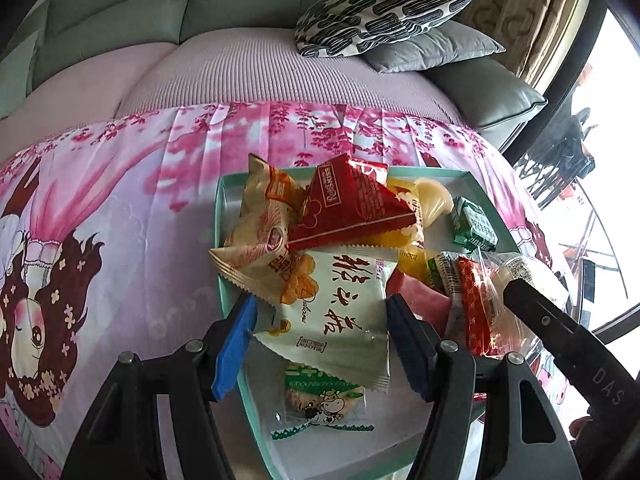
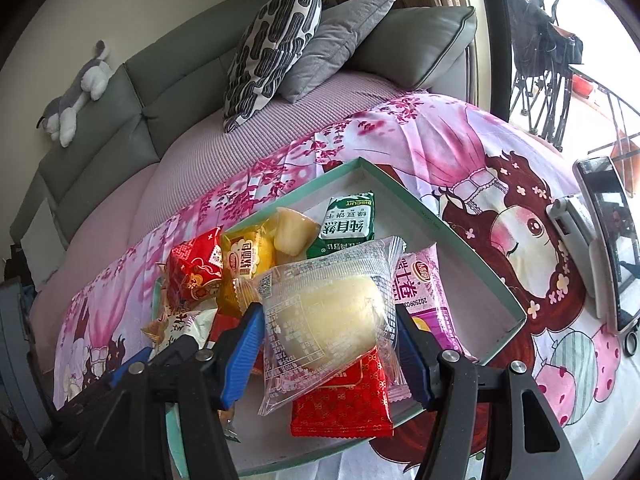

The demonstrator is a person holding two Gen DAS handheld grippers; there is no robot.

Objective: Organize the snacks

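Note:
A teal-rimmed tray (image 1: 218,208) (image 2: 480,276) full of snack packets rests on a pink printed cloth. My left gripper (image 1: 320,300) is shut on a white packet with red characters (image 1: 332,312), held just above the tray over a green cow-print packet (image 1: 320,400). My right gripper (image 2: 328,312) is shut on a clear packet with a pale cake (image 2: 328,312), held over a red packet (image 2: 348,396) and a purple packet (image 2: 424,292). In the left wrist view, one black finger (image 1: 536,308) of the right gripper shows at the right.
In the tray lie a red triangular packet (image 1: 348,208), beige packets (image 1: 260,236), a jelly cup (image 2: 292,232) and a green biscuit packet (image 2: 350,220). A phone on a stand (image 2: 608,240) is right of the tray. Cushions (image 2: 276,48) lean on the sofa behind.

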